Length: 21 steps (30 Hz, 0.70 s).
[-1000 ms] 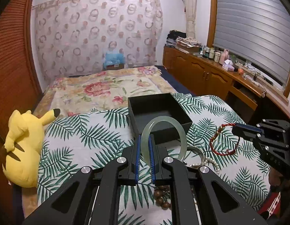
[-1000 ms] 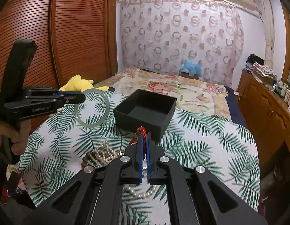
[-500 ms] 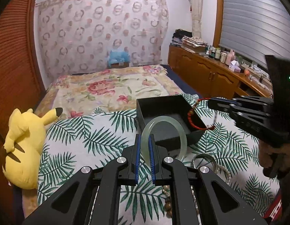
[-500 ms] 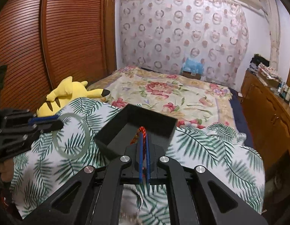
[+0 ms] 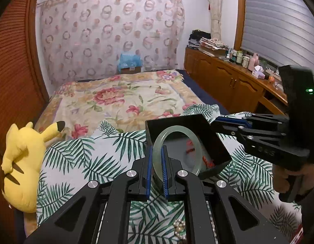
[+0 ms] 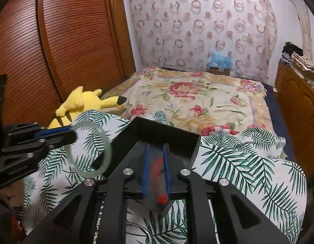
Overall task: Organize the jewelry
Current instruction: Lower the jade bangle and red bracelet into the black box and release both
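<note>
**Green bangle held beside the box, red bracelet blurred between spread fingers**

A yellow plush toy (image 5: 24, 162) lies at the left edge of the palm-leaf cloth (image 5: 75, 162), against the wooden sliding doors. Beyond the cloth stretches a floral bedspread (image 5: 120, 99), and a wooden cabinet (image 5: 228, 81) loaded with bottles runs along the right wall. A few pearl beads (image 5: 180, 230) show on the cloth below the left gripper, and a thin silver chain (image 6: 140, 228) lies under the right one.

The black box (image 6: 167, 136) sits open on the cloth, one corner toward the right wrist camera. The left gripper (image 5: 157, 162) reaches level from the left, its blue pads closed tight on the rim of the pale green bangle (image 5: 177, 150), which stands upright just at the near-left side of the box, off the cloth. The right gripper (image 6: 156, 162) points down over the box interior with its fingers spread apart. The red bead bracelet (image 6: 160, 177) appears as a blur between them, inside the box outline; whether it touches the pads cannot be told.
</note>
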Available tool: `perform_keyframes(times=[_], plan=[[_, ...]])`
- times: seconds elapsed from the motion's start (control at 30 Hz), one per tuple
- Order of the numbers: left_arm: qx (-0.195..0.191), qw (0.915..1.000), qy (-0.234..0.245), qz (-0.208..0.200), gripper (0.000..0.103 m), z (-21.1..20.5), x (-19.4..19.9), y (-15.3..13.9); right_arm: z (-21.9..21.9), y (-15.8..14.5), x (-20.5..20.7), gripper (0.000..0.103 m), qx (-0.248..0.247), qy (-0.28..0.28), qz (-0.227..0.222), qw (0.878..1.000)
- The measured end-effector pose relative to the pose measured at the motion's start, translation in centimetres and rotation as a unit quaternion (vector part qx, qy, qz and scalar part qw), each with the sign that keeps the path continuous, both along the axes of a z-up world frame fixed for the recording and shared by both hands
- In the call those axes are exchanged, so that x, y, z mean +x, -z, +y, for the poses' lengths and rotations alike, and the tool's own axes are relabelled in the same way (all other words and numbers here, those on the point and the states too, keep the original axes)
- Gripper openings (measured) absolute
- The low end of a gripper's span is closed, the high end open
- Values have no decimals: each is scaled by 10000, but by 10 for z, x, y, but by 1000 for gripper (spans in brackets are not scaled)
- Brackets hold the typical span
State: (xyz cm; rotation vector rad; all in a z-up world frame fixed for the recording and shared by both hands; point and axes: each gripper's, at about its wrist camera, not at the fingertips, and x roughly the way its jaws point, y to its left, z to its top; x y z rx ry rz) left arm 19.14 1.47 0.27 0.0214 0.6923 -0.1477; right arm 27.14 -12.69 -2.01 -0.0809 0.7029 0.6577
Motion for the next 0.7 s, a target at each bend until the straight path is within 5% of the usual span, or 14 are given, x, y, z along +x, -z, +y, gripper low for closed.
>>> perform_keyframes(times=[0.7], plan=[[253,9984,106,489,10,-34,46,32,-39,10,-37,16,-260,305,-204,9990]])
